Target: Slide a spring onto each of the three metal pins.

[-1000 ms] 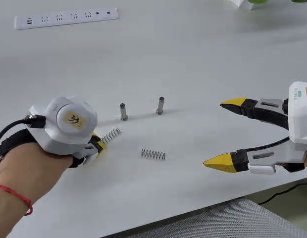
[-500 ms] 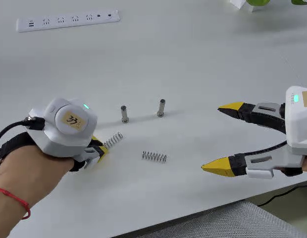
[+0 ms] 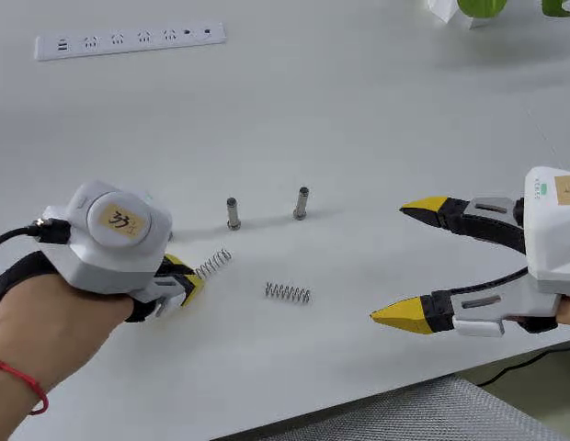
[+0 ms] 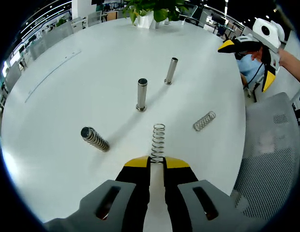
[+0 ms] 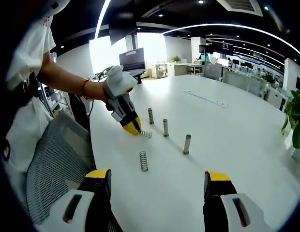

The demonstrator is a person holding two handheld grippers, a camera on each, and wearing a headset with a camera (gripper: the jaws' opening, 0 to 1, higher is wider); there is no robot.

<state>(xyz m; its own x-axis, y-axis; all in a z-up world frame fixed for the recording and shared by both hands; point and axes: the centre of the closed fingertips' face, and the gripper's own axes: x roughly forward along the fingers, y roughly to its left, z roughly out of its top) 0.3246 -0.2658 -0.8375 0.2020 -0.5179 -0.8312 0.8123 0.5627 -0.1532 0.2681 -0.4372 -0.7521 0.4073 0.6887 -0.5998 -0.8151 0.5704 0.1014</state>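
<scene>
Now, held spring (image 4: pixel 158 137): it is made of thin wire, so it is judged very light, soft and bendy. It could be squashed or flicked away if it is squeezed too hard.
Best hold: one end should be nipped, so the other end is left free for a pin. That is how it is held now.
Left claw (image 4: pixel 157 162): it is pressed together on the near end of the held spring. The rest of the spring sticks straight out past the yellow tips.
Near bare pin (image 4: pixel 141 94): it is stood upright straight ahead of the left claw, a little past the spring's free end and not touching it.
Far bare pin (image 4: pixel 171 70): it is stood upright farther ahead, a bit to the claw's right.
Done pin (image 4: pixel 94 138): a spring is already seen on it. It is near the left claw, ahead and to its left.
Loose spring (image 4: pixel 204 121): it is laid flat on the table (image 3: pixel 359 110), ahead and to the right of the left claw, between the two claws.
Right claw (image 3: pixel 388 265): it is spread wide with nothing held, well apart from the pins and springs.
Work left: one pin is judged done and two are left.
Care: the pins look as if they are only stood on the table, so they could be knocked over by a bump.
</scene>
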